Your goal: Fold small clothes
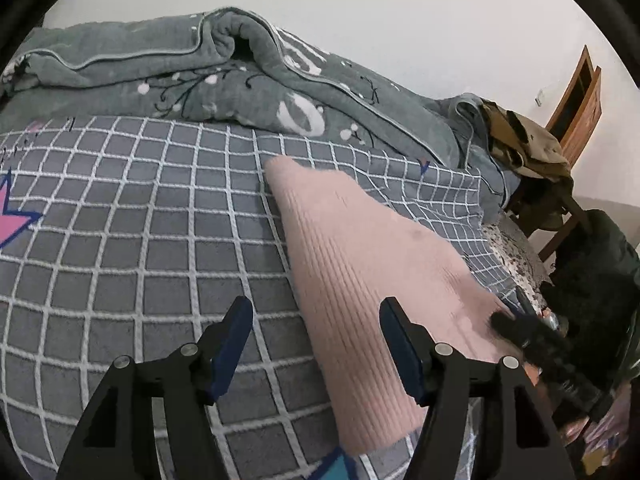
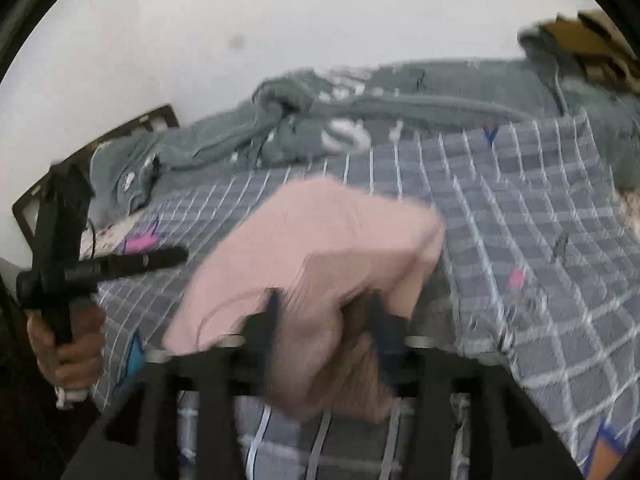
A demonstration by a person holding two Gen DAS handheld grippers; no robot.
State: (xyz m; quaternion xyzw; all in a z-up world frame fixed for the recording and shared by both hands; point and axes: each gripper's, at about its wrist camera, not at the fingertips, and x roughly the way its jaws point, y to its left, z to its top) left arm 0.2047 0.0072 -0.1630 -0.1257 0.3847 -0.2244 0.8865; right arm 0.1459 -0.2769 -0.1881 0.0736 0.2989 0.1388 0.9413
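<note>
One pink ribbed knit garment [image 1: 352, 264] lies partly lifted on the grey grid-check bed sheet [image 1: 132, 216], w/ a rumpled grey fleece blanket [image 1: 224, 68] behind. Right gripper [image 2: 324, 320] pinches its bunched edge; left gripper [image 1: 316, 320] is spread wide, holding nothing.

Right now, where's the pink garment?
The pink garment hangs from the right gripper above the checked sheet, right of the open left gripper.

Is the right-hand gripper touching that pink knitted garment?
Touching. The right wrist view shows the right gripper with its fingers closed on a bunched fold of the pink knitted garment, lifting it off the checked bedsheet.
</note>
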